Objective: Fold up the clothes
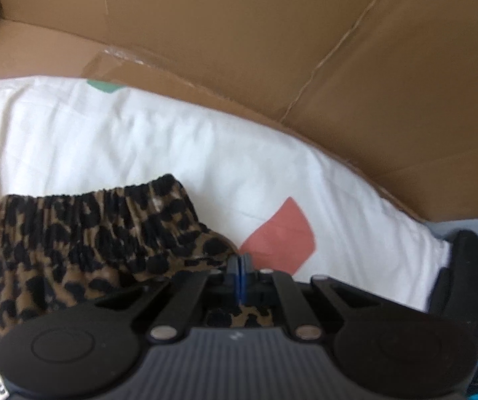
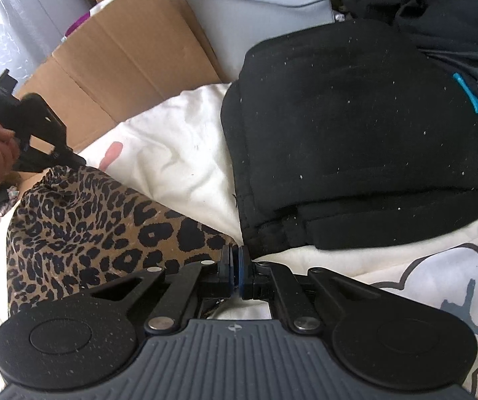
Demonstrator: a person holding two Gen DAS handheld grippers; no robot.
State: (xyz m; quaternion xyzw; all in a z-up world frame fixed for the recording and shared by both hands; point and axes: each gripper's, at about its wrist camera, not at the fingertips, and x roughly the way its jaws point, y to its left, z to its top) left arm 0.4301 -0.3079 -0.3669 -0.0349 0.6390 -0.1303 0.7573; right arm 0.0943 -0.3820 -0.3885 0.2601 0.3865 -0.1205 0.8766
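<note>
**Two grippers pinch one leopard garment across the bed**

One brown-and-black leopard-print fabric garment (image 2: pixel 82 230) lies on a white patterned bedsheet (image 1: pixel 145 140), its long axis running between both tools. The left gripper (image 1: pixel 240 260) is clamped on the corner by the gathered elastic waistband (image 1: pixel 85 200); the right gripper (image 2: pixel 235 260) is pinched on the opposite corner. One folded black garment (image 2: pixel 355 140) sits just beside that corner. Brown cardboard (image 1: pixel 272 43) borders the sheet's far edge.
</note>
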